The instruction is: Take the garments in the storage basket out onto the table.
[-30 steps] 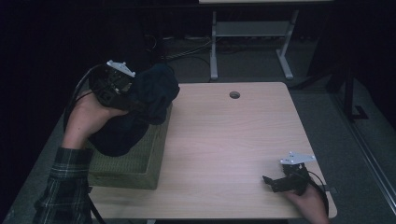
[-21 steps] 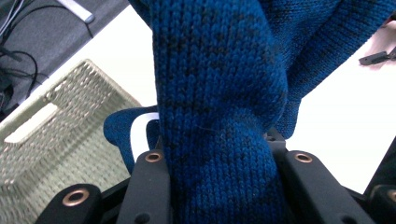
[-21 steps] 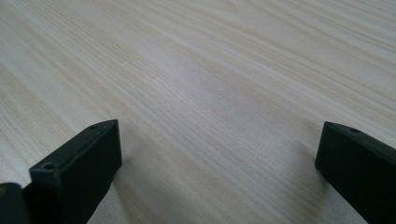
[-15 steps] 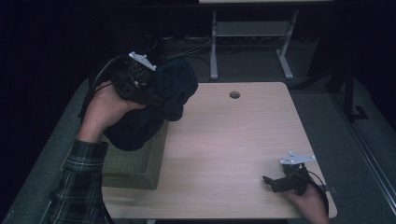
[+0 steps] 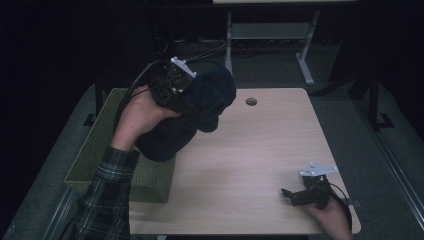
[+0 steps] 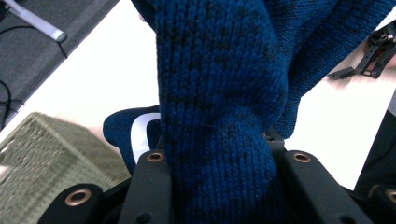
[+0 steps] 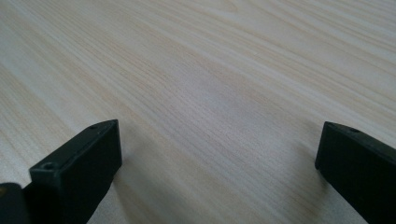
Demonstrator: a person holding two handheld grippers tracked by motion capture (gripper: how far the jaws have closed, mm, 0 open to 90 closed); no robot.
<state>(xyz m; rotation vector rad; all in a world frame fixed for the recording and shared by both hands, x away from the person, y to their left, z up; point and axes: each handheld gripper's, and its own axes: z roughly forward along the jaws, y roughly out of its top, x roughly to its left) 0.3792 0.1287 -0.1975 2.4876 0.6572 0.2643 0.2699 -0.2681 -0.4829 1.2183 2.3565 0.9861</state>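
1. Left gripper (image 5: 192, 102): raised above the left part of the table (image 5: 250, 165), jaws clamped on a thick fold of dark blue knitted garment (image 5: 190, 117); seen along the jaws in the left gripper view, knit (image 6: 215, 93) bunched tight between both black jaws.
2. Garment: lifted clear, hanging from the left gripper over the table's left edge, lower folds just above the near end of the green woven basket (image 5: 100, 150); white label visible in the left gripper view, below the gripped fold.
3. Basket: at the table's left edge, corner also seen in the left gripper view (image 6: 42, 158).
4. Right gripper (image 5: 290, 194): low over the near right corner of the table, well apart from the garment; jaws spread wide with bare wood grain (image 7: 210, 107) between them, holding nothing.
5. Small round hole (image 5: 251, 101) in the tabletop near the far edge, just right of the garment.
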